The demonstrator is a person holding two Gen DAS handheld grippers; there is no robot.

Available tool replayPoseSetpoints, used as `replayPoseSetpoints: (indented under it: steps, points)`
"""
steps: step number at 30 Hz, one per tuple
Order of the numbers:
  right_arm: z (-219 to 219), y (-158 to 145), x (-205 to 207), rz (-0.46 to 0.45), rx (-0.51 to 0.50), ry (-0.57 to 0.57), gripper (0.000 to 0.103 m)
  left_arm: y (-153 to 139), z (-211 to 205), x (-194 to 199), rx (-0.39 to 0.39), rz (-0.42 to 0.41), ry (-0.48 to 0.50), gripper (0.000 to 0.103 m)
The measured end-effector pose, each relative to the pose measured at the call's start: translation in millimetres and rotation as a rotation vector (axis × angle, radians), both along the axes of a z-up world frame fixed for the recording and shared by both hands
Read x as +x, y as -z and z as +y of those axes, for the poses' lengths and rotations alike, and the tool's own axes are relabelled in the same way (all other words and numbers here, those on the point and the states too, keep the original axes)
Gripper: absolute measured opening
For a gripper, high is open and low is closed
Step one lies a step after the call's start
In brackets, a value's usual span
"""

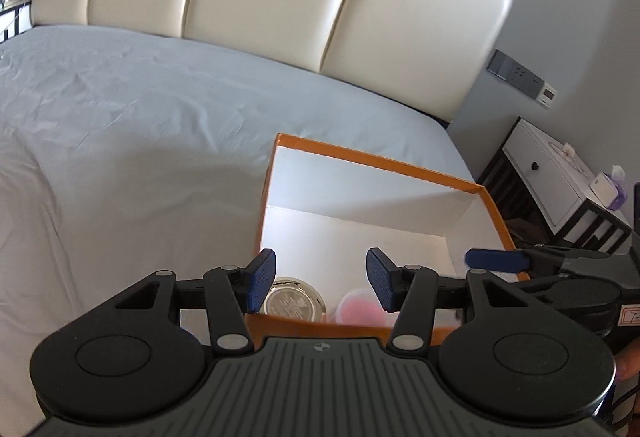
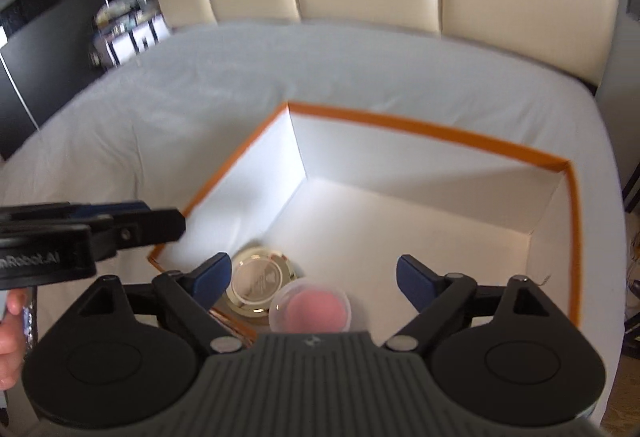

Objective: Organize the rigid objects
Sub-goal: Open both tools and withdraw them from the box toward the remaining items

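Tin [image 2: 260,287] and pink cup [image 2: 310,307], touching, in box [image 2: 440,133] near corner. Both grippers, left [image 1: 322,279] and right [image 2: 314,277], released, holding nothing. Probably light, stiff, slick; best pinched across rims.

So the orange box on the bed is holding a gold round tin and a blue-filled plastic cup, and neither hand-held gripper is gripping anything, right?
Almost. The plastic cup holds something pink, not blue; the right wrist view shows it best. The rest stands: it sits beside the gold round tin inside the orange box on the bed, and both the left hand-held gripper and right hand-held gripper are open and empty.
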State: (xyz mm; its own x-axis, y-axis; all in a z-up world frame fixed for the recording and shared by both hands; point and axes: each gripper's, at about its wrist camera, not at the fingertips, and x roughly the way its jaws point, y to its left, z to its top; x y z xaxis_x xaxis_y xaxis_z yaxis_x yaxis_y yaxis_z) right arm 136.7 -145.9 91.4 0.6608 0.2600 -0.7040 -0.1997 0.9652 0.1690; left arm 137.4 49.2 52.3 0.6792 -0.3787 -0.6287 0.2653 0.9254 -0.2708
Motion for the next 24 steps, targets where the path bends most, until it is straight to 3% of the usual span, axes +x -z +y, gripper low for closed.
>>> replayPoseSetpoints:
  steps: [5, 10, 14, 17, 21, 24]
  points:
    - [-26, -4, -59, -0.212, 0.097, 0.15, 0.089, 5, 1, -32, 0.071, 0.007, 0.003, 0.064]
    - [-15, 16, -103, -0.275, 0.068, 0.085, 0.087, 28, -1, -43, 0.174, 0.113, -0.028, 0.067]
    - [7, 53, -103, -0.19, 0.019, 0.016, 0.062, 45, -18, -47, 0.301, 0.142, -0.007, 0.077]
    - [16, 78, -91, -0.117, 0.002, 0.012, 0.053, 54, -33, -46, 0.409, 0.143, 0.024, 0.078]
    - [9, 88, -84, -0.069, 0.104, 0.014, 0.053, 68, -37, -34, 0.446, 0.207, 0.009, 0.078]
    - [5, 105, -71, 0.03, 0.152, 0.033, 0.051, 80, -34, -22, 0.435, 0.268, -0.016, 0.078]
